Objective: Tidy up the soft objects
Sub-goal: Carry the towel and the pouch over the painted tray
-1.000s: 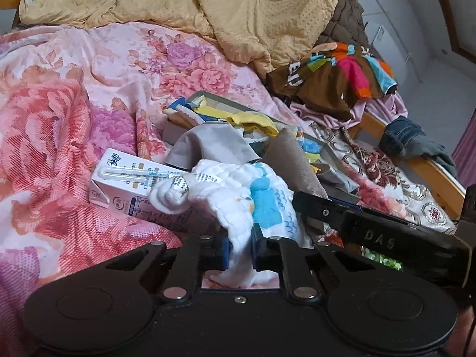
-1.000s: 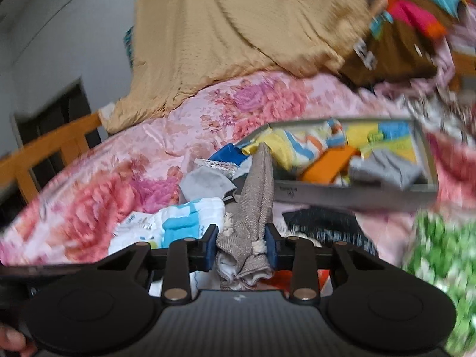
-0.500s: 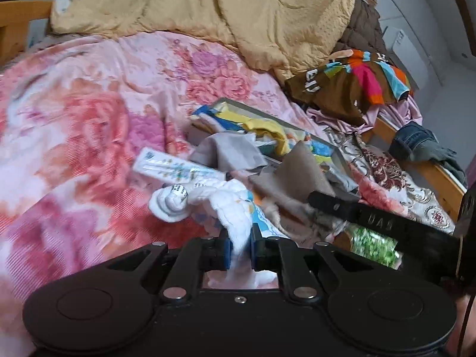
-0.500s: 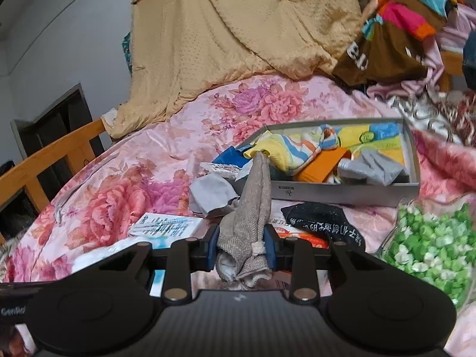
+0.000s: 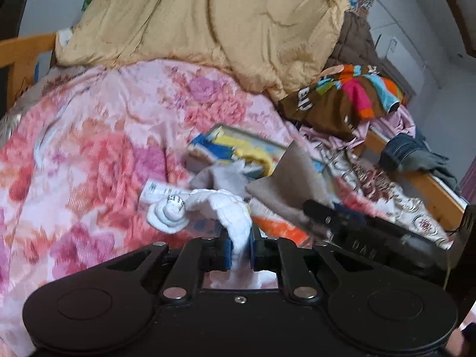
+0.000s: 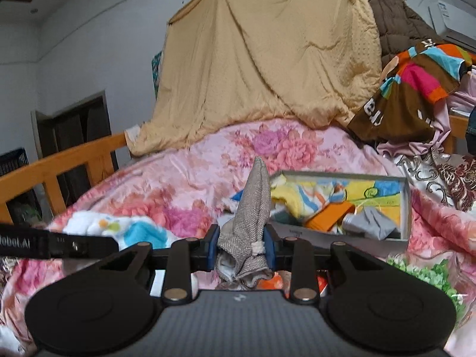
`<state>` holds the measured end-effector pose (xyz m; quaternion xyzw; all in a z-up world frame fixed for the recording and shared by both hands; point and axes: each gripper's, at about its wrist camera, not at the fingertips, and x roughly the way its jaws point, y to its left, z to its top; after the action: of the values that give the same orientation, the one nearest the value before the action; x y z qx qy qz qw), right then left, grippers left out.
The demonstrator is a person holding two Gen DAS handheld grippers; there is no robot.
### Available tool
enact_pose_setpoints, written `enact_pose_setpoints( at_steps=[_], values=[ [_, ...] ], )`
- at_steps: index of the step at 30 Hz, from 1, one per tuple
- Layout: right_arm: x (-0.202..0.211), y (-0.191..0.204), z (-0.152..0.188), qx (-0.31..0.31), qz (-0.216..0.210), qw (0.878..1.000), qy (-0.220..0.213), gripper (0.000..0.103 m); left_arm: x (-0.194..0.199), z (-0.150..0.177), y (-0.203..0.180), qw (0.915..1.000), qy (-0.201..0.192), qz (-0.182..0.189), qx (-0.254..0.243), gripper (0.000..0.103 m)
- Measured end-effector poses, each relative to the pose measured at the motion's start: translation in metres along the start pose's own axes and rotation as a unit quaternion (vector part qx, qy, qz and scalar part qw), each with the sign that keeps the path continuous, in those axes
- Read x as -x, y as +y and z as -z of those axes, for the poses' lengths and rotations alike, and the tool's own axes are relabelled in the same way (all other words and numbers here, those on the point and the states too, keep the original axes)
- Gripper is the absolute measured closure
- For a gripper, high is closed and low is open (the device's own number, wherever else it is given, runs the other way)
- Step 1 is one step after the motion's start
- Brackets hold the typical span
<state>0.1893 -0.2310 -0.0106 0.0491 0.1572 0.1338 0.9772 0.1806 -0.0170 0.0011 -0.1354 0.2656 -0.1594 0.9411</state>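
Two claws, each clamped on a cloth above the floral bed [image 6: 184,184]: left claw [image 5: 239,251] pinches a white cloth [image 5: 226,211]; right claw [image 6: 240,253] grips a grey sock [image 6: 253,208], upright. Grey box [image 6: 408,208] of folded cloths lies beyond.

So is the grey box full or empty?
Nearly full: the grey box holds colourful cloths across most of its inside.

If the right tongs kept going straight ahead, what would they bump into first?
Probably the grey box of folded cloths on the pink floral quilt. The right tongs hold a grey-brown cloth; depth is unclear.
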Motion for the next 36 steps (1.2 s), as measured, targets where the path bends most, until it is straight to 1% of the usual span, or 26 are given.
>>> enact_pose_setpoints(
  at_steps=[3, 6, 9, 12, 16, 19, 21, 22, 24, 28, 32, 36],
  values=[
    [0.003, -0.009, -0.008, -0.012, -0.002, 1.0, -0.015, 0.069, 0.004, -0.016, -0.011, 0.9997, -0.011, 0.004, -0.019, 0.092],
    [0.001, -0.017, -0.019, -0.015, -0.001, 0.999, -0.034, 0.069, 0.001, -0.035, -0.016, 0.9995, -0.019, 0.019, -0.015, 0.092],
    [-0.01, -0.025, -0.033, -0.01, 0.0, 0.999, -0.047, 0.069, -0.007, -0.054, -0.023, 0.9992, -0.028, 0.021, -0.021, 0.092],
    [-0.029, -0.039, -0.048, -0.023, -0.005, 0.998, -0.055, 0.069, -0.02, -0.072, -0.03, 0.9984, -0.038, 0.022, -0.035, 0.092],
    [-0.057, -0.067, -0.061, -0.035, 0.0, 0.997, -0.068, 0.069, -0.053, -0.1, -0.033, 0.9975, -0.05, 0.024, -0.043, 0.092],
    [-0.077, -0.09, -0.061, -0.052, 0.008, 0.996, -0.077, 0.069, -0.084, -0.117, -0.032, 0.997, -0.058, 0.02, -0.047, 0.092],
    [-0.089, -0.112, -0.057, -0.087, 0.019, 0.993, -0.082, 0.069, -0.108, -0.125, -0.032, 0.9969, -0.06, 0.018, -0.048, 0.092],
    [-0.094, -0.124, -0.054, -0.114, 0.027, 0.99, -0.083, 0.069, -0.123, -0.129, -0.031, 0.9969, -0.06, 0.017, -0.048, 0.092],
    [-0.103, -0.145, -0.049, -0.149, 0.034, 0.985, -0.078, 0.069, -0.149, -0.133, -0.029, 0.9972, -0.06, 0.02, -0.04, 0.092],
    [-0.118, -0.173, -0.042, -0.18, 0.056, 0.98, -0.071, 0.069, -0.198, -0.129, -0.028, 0.9983, -0.044, 0.036, -0.014, 0.092],
    [-0.128, -0.184, -0.037, -0.188, 0.055, 0.978, -0.066, 0.069, -0.239, -0.118, -0.04, 0.9985, -0.035, 0.038, -0.018, 0.092],
    [-0.142, -0.187, -0.032, -0.191, 0.052, 0.979, -0.046, 0.068, -0.268, -0.107, -0.048, 0.9989, -0.025, 0.028, -0.029, 0.091]
  ],
)
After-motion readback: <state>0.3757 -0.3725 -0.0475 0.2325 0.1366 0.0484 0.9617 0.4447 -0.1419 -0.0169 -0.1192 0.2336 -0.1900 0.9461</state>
